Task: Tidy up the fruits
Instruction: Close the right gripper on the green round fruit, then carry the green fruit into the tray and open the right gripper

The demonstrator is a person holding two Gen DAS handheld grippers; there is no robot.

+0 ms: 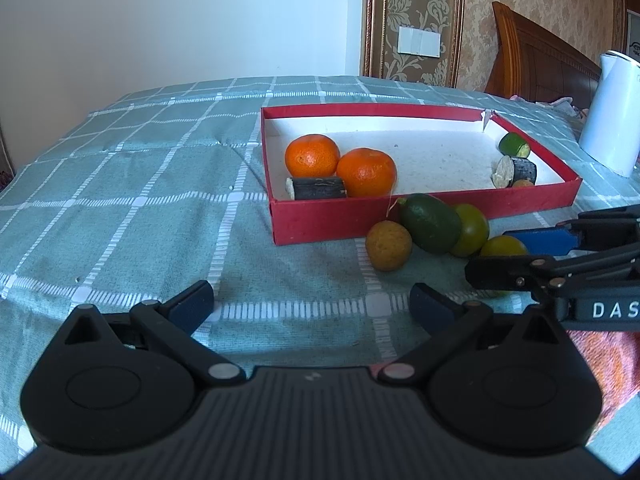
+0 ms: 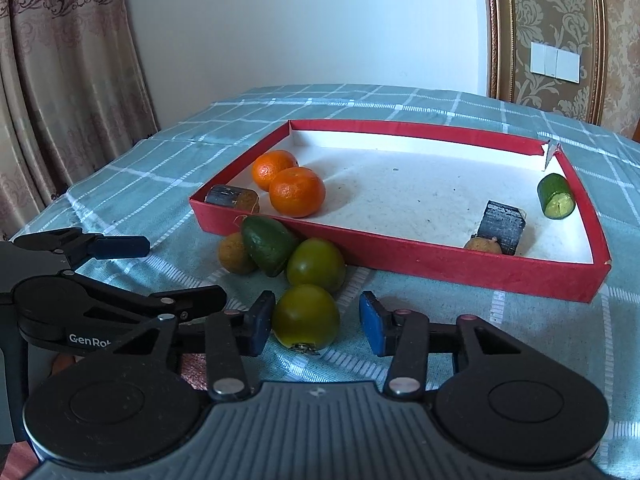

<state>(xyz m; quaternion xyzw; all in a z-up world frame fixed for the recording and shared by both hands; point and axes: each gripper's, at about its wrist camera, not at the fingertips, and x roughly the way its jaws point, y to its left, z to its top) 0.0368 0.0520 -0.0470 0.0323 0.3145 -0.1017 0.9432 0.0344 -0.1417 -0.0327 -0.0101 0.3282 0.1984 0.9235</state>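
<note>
Three fruits [image 2: 276, 250] crowd red box [image 2: 400, 264] wall.

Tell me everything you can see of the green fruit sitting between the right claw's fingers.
The green fruit is round, smooth and glossy, yellow-green, with a dry brown calyx low on its near side. It rests on the checked cloth outside the red box, between the right claw fingers: the left pad looks to touch it, while the right pad stands clear.
</note>
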